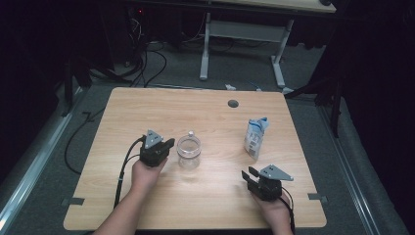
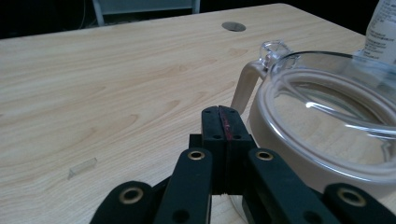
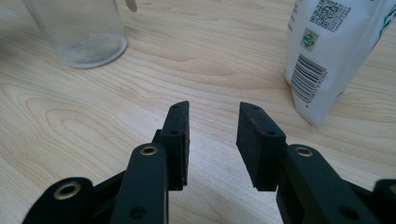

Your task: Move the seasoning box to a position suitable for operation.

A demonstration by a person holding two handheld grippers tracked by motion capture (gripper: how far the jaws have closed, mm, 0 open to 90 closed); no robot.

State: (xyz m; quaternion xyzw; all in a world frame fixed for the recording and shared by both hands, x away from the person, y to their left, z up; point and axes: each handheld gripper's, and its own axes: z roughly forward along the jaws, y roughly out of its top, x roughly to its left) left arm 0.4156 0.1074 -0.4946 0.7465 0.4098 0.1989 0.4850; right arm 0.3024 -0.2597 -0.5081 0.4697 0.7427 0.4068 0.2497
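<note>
High view: pouch (image 1: 256,137) beside jar (image 1: 189,151).

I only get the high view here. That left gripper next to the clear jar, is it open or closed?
Observer: The left gripper is closed, seen in its own view, jaws pressed together with nothing between them, just beside the clear jar.
Operator: Does the jar have a lid on?
Observer: No, its mouth is open, and a pale clasp arm rises at its rim.
Operator: And the other gripper?
Observer: The right gripper is open, jaws apart over bare wood.
Operator: What's on that white pouch?
Observer: The white pouch carries a barcode and a QR code on the side facing the right gripper.
</note>
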